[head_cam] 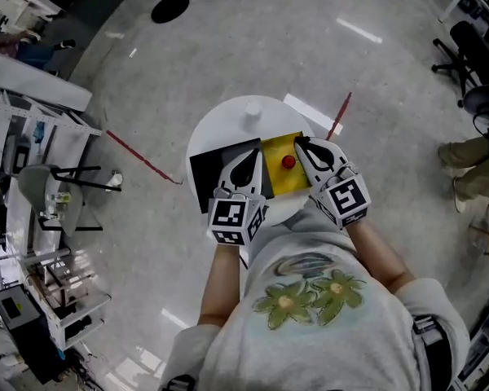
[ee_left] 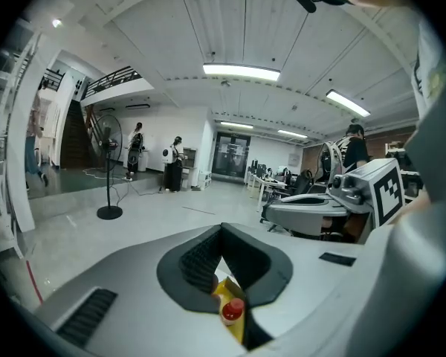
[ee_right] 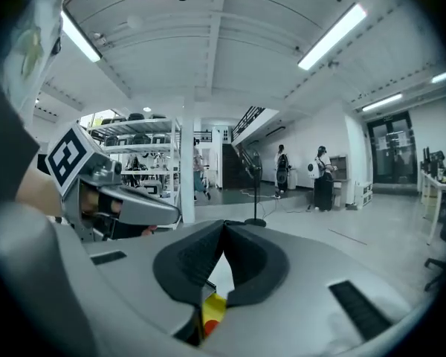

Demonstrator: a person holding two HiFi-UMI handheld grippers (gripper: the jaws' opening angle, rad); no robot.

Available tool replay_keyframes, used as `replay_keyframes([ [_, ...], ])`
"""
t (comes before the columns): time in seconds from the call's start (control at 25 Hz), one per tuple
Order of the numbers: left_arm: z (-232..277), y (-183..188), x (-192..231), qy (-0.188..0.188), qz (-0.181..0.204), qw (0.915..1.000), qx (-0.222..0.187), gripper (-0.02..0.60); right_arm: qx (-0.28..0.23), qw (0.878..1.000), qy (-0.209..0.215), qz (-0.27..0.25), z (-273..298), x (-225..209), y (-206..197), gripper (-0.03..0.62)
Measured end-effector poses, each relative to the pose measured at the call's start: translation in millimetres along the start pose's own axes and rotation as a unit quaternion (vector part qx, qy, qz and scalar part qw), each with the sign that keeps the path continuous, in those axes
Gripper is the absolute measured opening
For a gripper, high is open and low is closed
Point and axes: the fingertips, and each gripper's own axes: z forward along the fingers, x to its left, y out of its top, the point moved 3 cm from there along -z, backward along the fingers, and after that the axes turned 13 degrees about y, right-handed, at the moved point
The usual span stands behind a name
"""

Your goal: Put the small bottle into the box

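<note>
- Round white bench [head_cam: 220, 125] is carrying everything; 1 bench.
- Black flat panel [head_cam: 205, 176] is lying on bench's left half, touching the yellow box [head_cam: 275, 182] on its right; 1 of each. Can't tell if the panel is the box's lid.
- L claw [head_cam: 246, 168] is hanging over the panel/box seam w/ jaws together, nothing btwn them.
- R claw [head_cam: 304, 145] is hanging at the box's far right corner, jaws also together and empty; 2 claws total.
- Small bottle [head_cam: 288, 162], red cap, is sitting inside the yellow box, apparently upright w/ cap facing up; 1 bottle. It's lying btwn the 2 claw tips, just beside the R claw and a bit further from the L, so R is nearer. Task is looking done, bottle already in the box.
- Small white item [head_cam: 251, 114] is standing at bench's far edge, well apart from the box; too small to ID; 1.
</note>
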Motion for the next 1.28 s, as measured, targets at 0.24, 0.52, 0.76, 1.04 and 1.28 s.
replay_keyframes([
  [0.24,-7.9,0.8,-16.4,-0.016,0.000,0.9998,-0.007,0.003,-0.014,1.000,-0.026,-0.003,-18.0,1.3,9.1,0.003],
  [0.52,-14.5,1.1,-22.8,-0.025,0.004,0.9996,-0.010,0.003,-0.013,0.999,-0.032,-0.004,-25.9,6.1,9.8,0.002],
  [0.76,-16.4,3.3,-23.7,-0.025,0.004,0.9996,-0.010,0.003,-0.012,0.999,-0.031,-0.002,-29.1,6.8,10.2,0.002],
  [1.04,-14.7,0.6,-22.6,-0.024,0.006,0.9996,-0.009,0.003,-0.010,0.999,-0.034,0.003,-27.2,6.6,6.1,0.002],
  [1.28,-15.8,-1.3,-21.0,-0.024,0.004,0.9997,-0.007,0.003,-0.007,0.999,-0.031,0.009,-25.7,8.4,2.6,0.002],
])
